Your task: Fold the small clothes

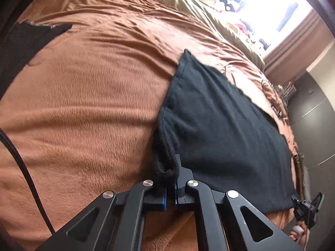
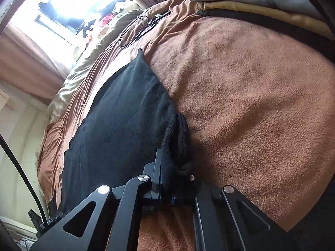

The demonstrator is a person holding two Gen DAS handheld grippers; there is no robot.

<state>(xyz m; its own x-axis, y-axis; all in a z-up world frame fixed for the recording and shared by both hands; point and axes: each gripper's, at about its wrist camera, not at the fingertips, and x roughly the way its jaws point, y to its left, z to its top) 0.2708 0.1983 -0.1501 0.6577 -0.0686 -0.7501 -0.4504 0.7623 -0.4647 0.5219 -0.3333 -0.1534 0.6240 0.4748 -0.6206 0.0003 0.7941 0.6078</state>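
A black fleece garment (image 1: 219, 129) lies spread on a brown blanket (image 1: 83, 104). My left gripper (image 1: 170, 175) is shut on the garment's near left corner, with bunched cloth between its fingers. In the right wrist view the same garment (image 2: 117, 125) stretches away to the left, and my right gripper (image 2: 173, 173) is shut on its near right corner, where the cloth folds over the fingers. The right gripper also shows at the garment's far corner in the left wrist view (image 1: 307, 207).
The brown blanket (image 2: 251, 104) covers a bed. Another dark cloth (image 1: 27, 41) lies at the far left. A black cable loop (image 2: 132, 31) lies beyond the garment. Folded grey and tan bedding (image 2: 251, 0) lies at the bed's far right. A bright window (image 1: 261, 6) is behind.
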